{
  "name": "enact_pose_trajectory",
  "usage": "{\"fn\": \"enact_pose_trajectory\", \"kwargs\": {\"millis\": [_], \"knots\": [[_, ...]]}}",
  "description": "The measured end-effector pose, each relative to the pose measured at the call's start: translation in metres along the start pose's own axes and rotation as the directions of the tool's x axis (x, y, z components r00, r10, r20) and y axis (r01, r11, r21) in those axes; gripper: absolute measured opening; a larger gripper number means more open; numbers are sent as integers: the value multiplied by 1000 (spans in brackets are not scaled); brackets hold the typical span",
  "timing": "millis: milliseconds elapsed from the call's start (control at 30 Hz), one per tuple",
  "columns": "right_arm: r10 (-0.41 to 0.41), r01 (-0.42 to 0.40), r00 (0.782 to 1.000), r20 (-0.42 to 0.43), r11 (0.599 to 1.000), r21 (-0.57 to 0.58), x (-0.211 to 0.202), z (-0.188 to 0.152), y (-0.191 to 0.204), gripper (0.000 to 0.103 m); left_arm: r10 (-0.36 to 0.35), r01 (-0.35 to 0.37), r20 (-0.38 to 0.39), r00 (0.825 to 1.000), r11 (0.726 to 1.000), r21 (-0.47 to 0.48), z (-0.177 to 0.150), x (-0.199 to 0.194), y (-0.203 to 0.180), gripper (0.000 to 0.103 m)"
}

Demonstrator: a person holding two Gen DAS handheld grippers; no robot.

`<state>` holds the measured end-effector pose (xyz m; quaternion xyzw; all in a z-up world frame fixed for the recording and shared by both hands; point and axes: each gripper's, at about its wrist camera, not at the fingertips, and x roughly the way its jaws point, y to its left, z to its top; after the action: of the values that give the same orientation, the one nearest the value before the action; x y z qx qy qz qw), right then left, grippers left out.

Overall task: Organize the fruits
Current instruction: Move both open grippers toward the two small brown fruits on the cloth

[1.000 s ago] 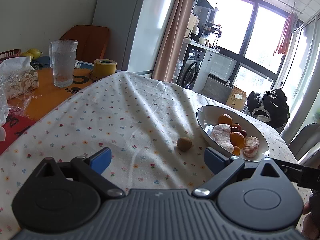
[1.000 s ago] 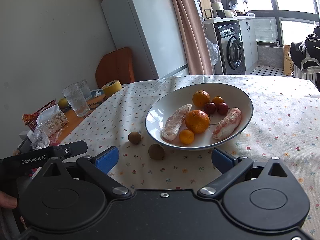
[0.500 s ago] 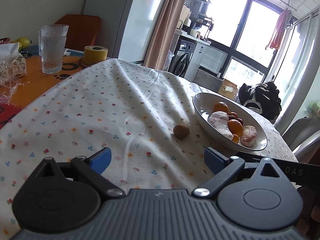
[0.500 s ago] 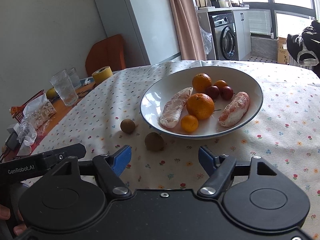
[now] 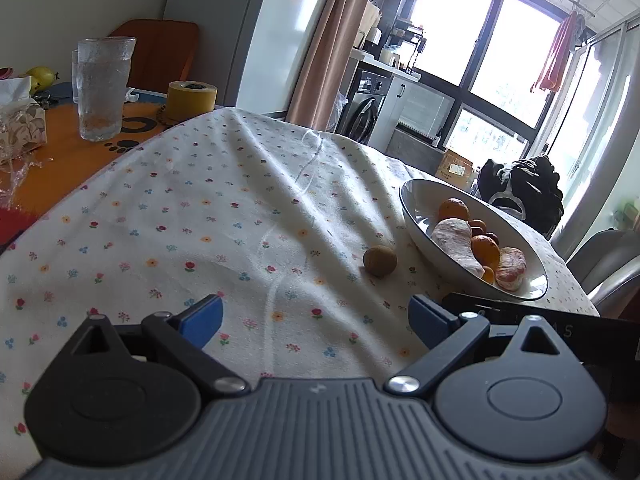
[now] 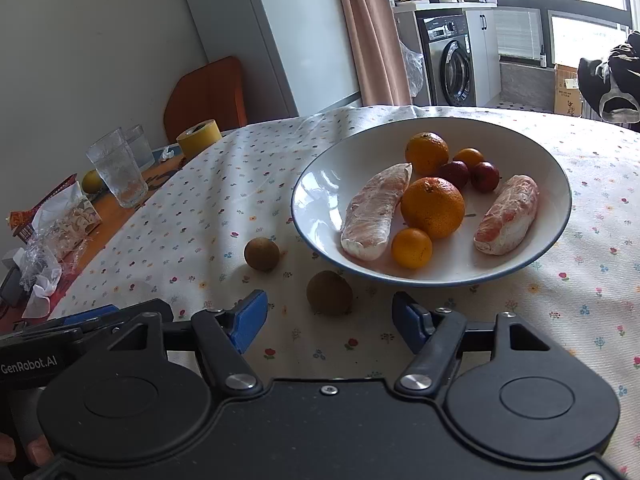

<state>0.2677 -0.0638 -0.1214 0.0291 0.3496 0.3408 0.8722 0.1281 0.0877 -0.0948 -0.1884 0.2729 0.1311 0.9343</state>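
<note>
As seen from the left wrist camera, the left gripper (image 5: 314, 318) hangs over the flowered tablecloth (image 5: 192, 208) with its blue-padded fingers spread wide and nothing between them. One small brown fruit (image 5: 380, 261) lies on the cloth ahead and to the right, just beside the white bowl (image 5: 416, 204) but not touching it. Bowl holds oranges, small red fruits and two peeled pinkish segments. Far left, on the bare orange table: drinking glass (image 5: 105, 88), yellow tape roll (image 5: 191, 100).

Right wrist camera: right gripper (image 6: 329, 322) also parted, empty, low over the cloth. A second brown fruit (image 6: 329, 293) sits on the cloth just ahead of the gap between the fingers, near the bowl's (image 6: 316, 196) front rim; whether it touches the rim cannot be told. The first brown fruit (image 6: 262, 254) lies to its left, apart from both. Large orange (image 6: 433, 207) sits mid-bowl between the two segments. Part of the left gripper (image 6: 100, 320) shows at the lower left edge, with a fingertip of the person's hand (image 6: 38, 450) below.
</note>
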Motion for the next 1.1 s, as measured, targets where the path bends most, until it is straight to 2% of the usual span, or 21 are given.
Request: {"fn": "enact_pose_trajectory", "kwargs": {"millis": [333, 367, 400, 500, 567, 733, 1100], "knots": [[-14, 14, 1000, -4, 1000, -11, 12, 3, 6, 62, 5, -5, -8, 1000, 1000, -1, 12, 9, 2, 98], [-16, 16, 1000, -2, 1000, -19, 12, 2, 6, 56, 6, -6, -7, 1000, 1000, 3, 13, 11, 1, 98], [-20, 20, 1000, -2, 999, -28, 12, 2, 7, 45, 13, -12, -4, 1000, 1000, 13, 13, 12, -1, 98], [-28, 28, 1000, 1, 999, -31, 13, 2, 6, 32, 15, -15, -3, 1000, 999, 33, 17, 16, -5, 98], [-23, 23, 1000, -2, 999, -27, 13, 2, 4, 26, 10, -10, -8, 1000, 999, 33, 19, 19, -6, 98], [-2, 2, 1000, -4, 1000, -25, 11, 2, 3, 25, 12, -11, -8, 1000, 999, 43, 21, 24, -12, 98], [98, -98, 995, 14, 994, -40, -11, 8, 7, 25, 5, -5, 1, 1000, 999, 53, 26, 31, -22, 97]]}}
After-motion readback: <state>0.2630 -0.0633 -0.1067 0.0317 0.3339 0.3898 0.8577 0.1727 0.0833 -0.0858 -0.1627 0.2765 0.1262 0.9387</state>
